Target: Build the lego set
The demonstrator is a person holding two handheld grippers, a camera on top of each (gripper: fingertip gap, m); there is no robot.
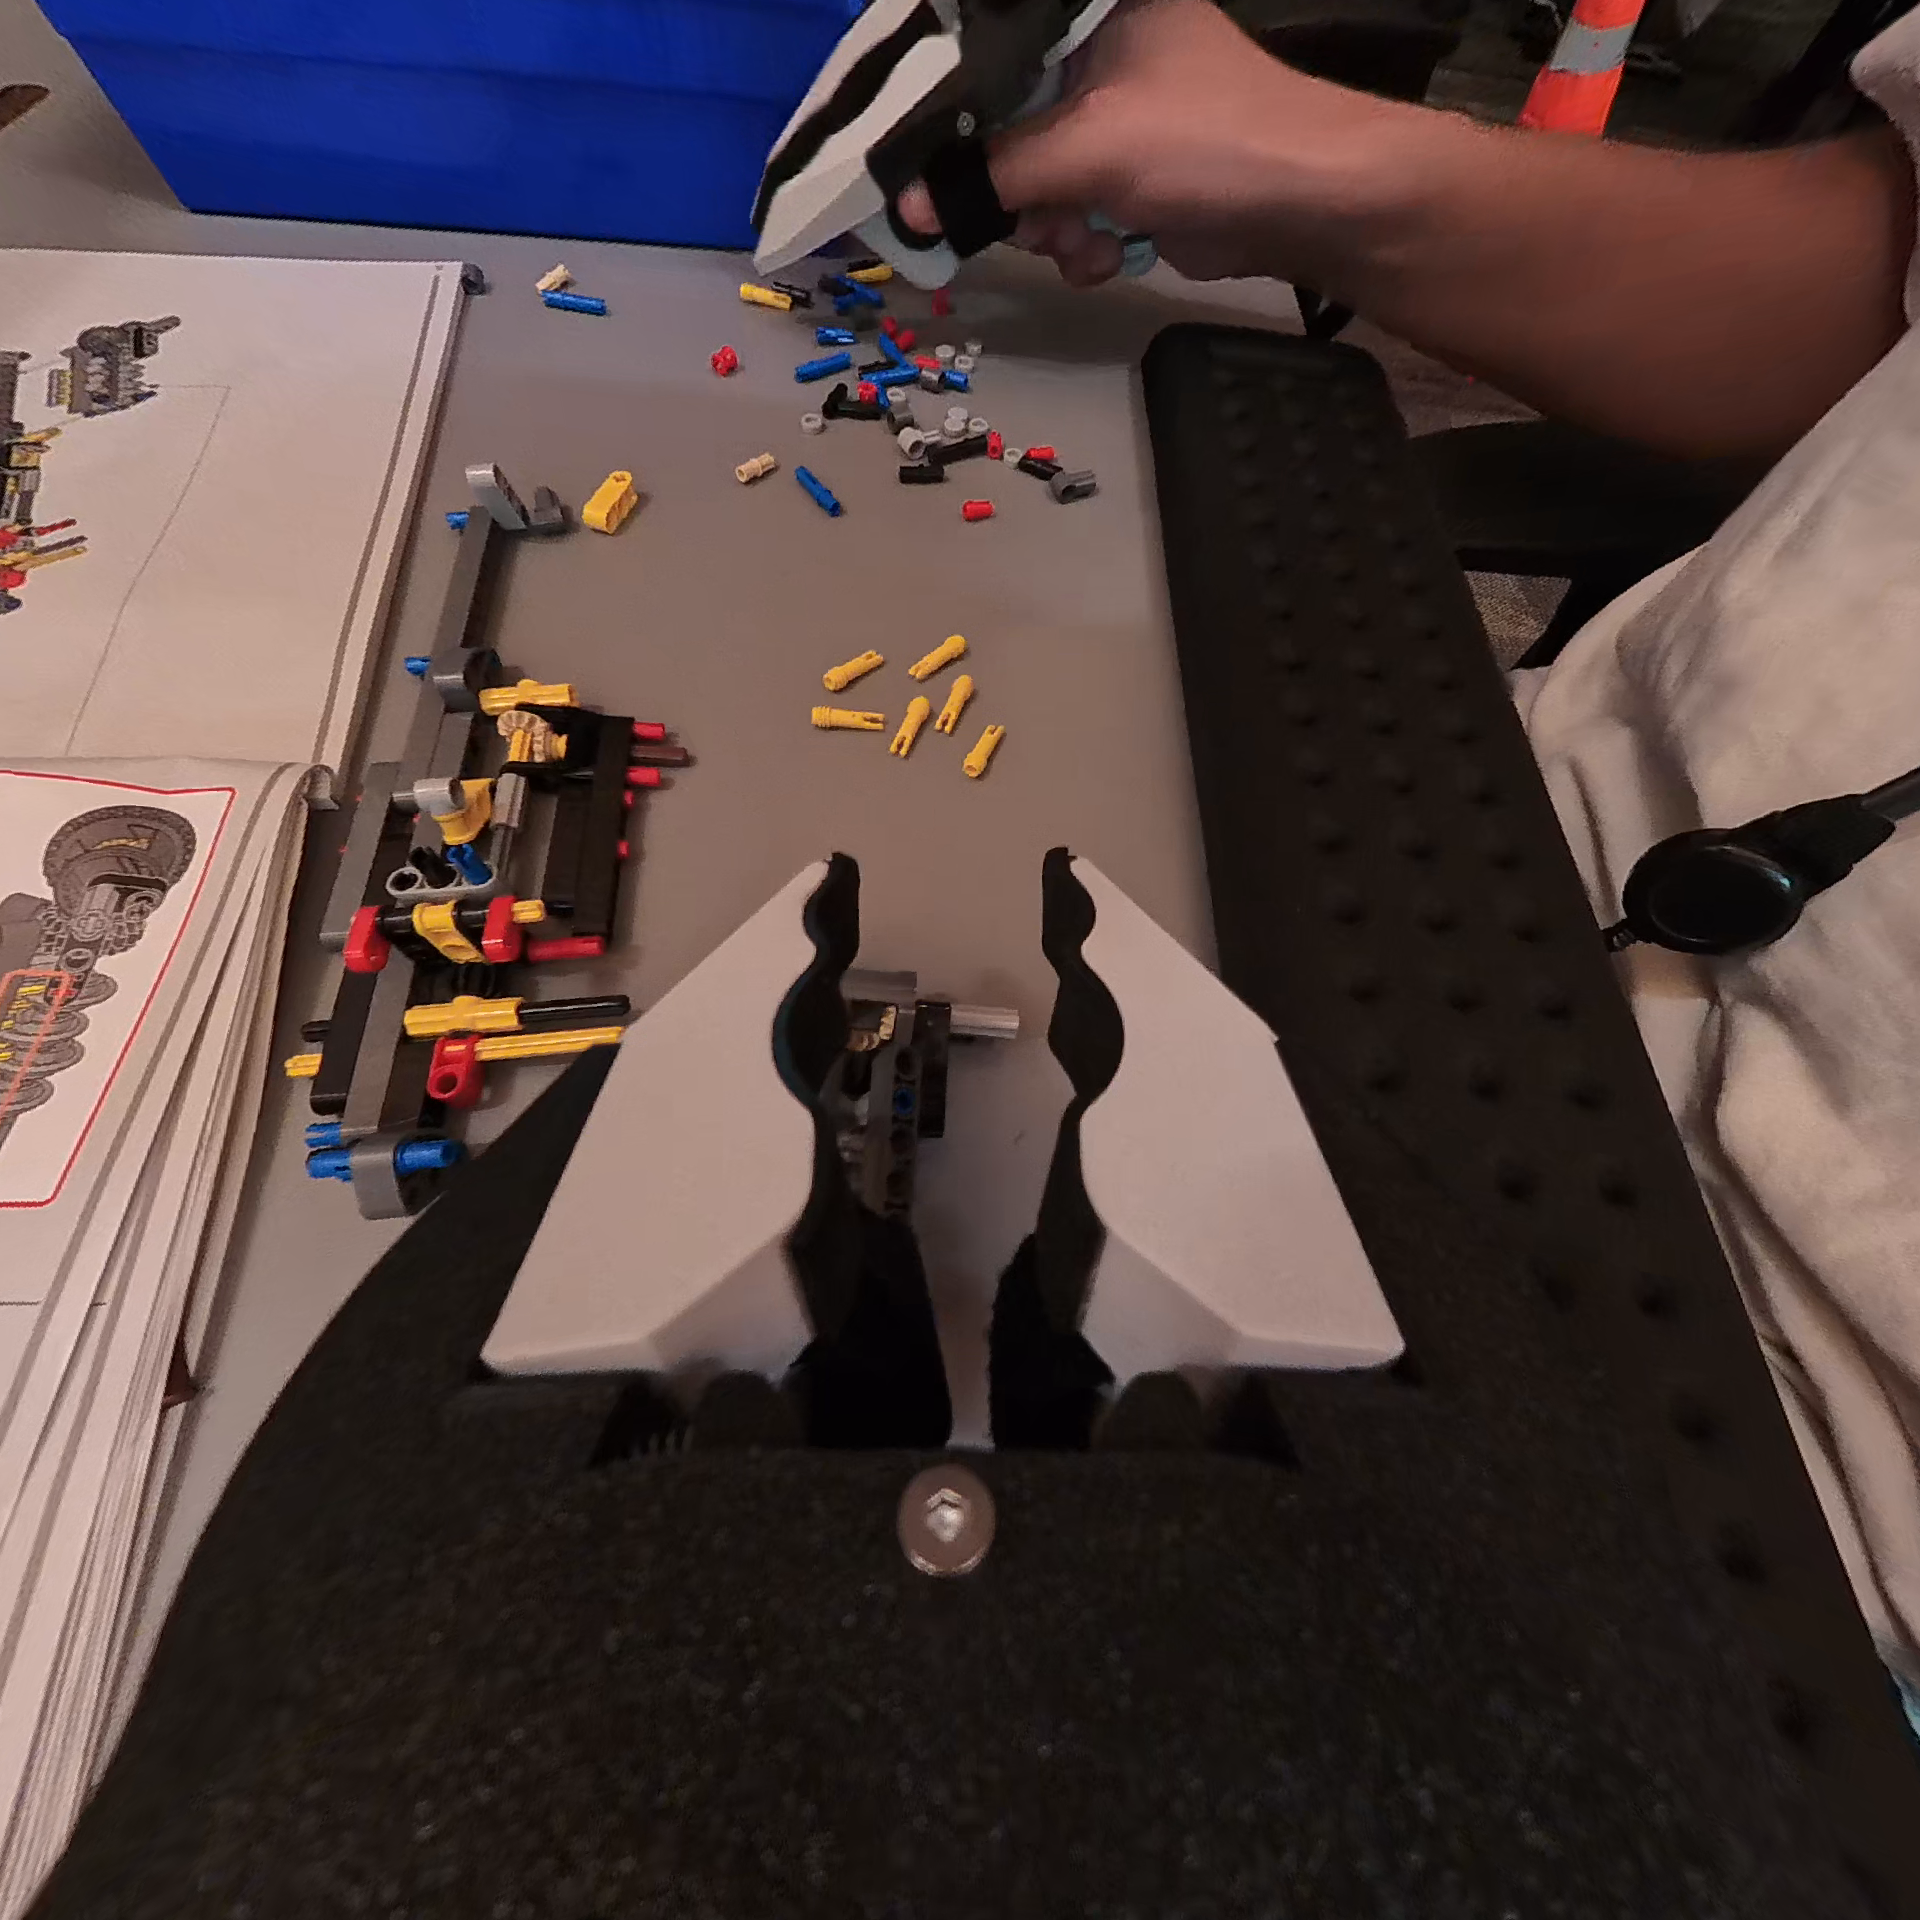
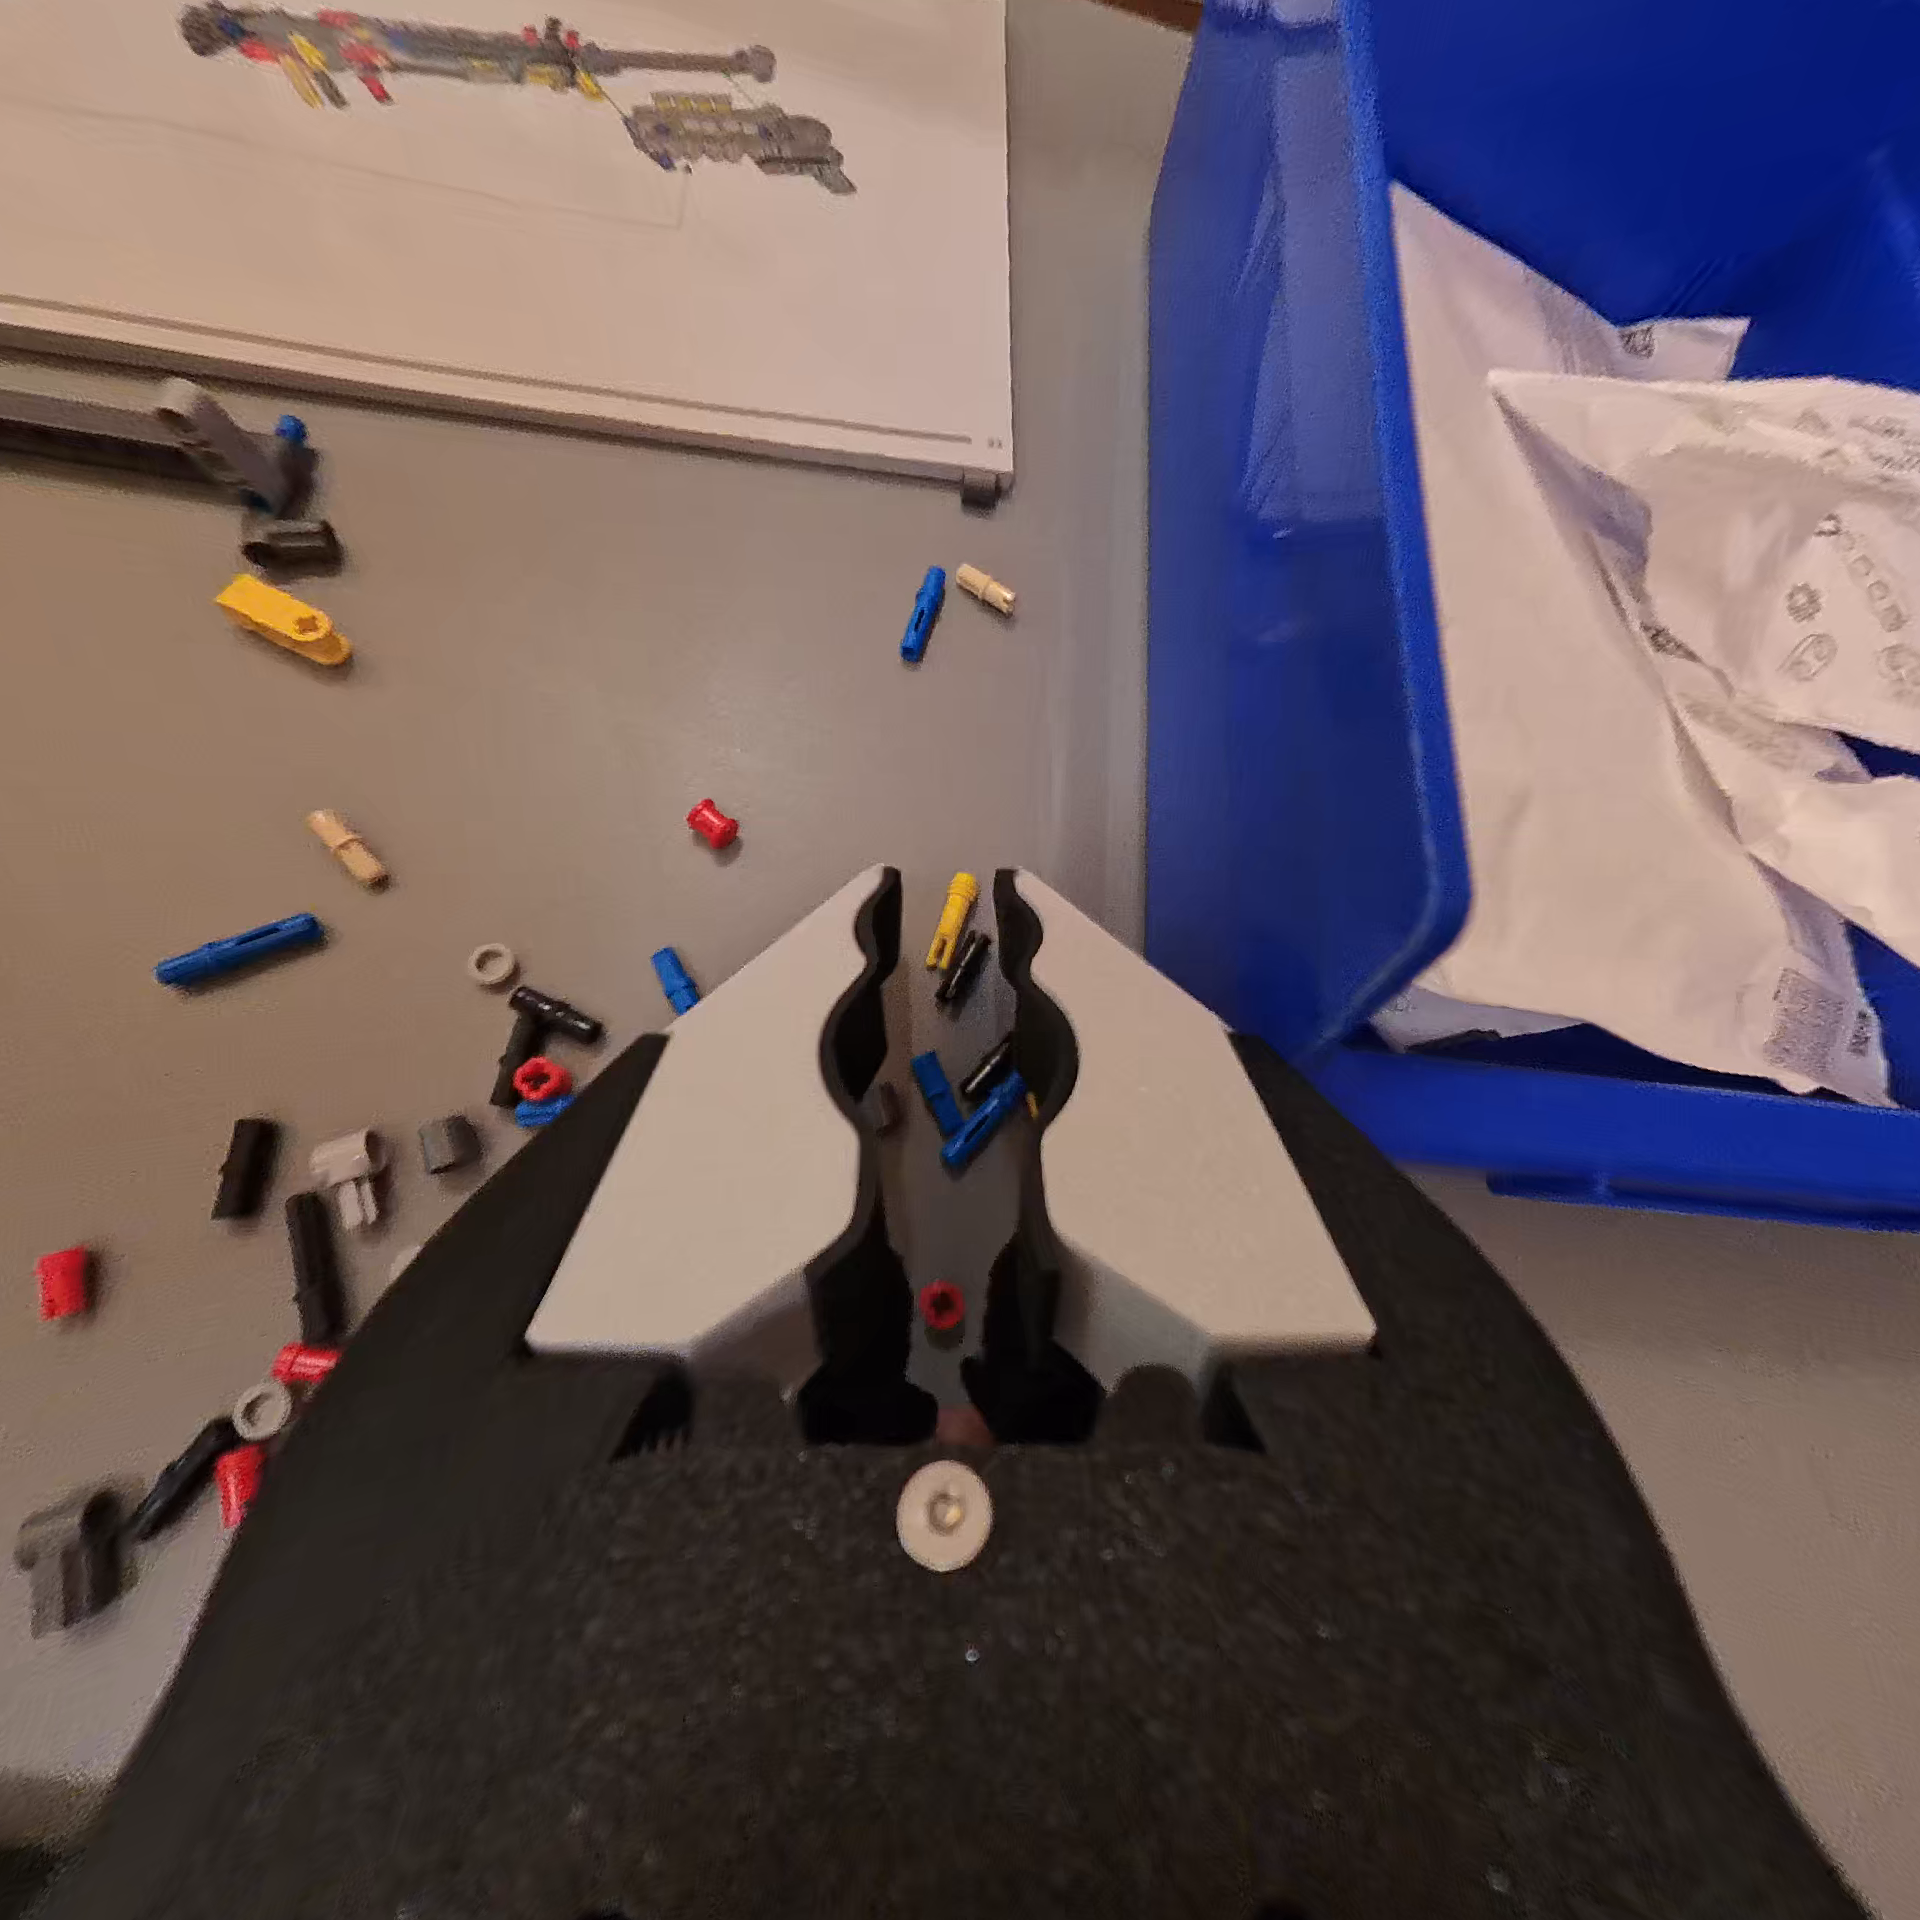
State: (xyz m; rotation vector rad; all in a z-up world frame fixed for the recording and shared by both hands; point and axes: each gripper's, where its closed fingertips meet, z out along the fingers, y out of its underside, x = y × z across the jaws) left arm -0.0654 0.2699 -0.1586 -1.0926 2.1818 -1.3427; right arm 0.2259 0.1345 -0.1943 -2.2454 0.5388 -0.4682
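My left gripper [image 1: 948, 862] is open low over the grey table. A small grey and black lego sub-assembly [image 1: 899, 1070] with a grey axle sits between its fingers, against the left one and apart from the right one. The long partly built lego frame [image 1: 468, 914] lies to its left, and several yellow pins [image 1: 914, 707] lie just ahead. My right gripper [image 2: 945, 878] is open over the pile of loose pins [image 1: 904, 384], with a yellow pin [image 2: 954, 914] and a black pin on the table between its tips. It also shows in the left wrist view [image 1: 862, 208], held by a hand.
Open instruction booklets [image 1: 156, 520] lie along the left. A blue bin [image 2: 1299, 623] with crumpled white paper bags [image 2: 1662, 675] stands at the back, close to the right gripper. A black perforated pad [image 1: 1351, 727] and pale cloth lie along the right edge. Left tips to right tips: about 35 cm.
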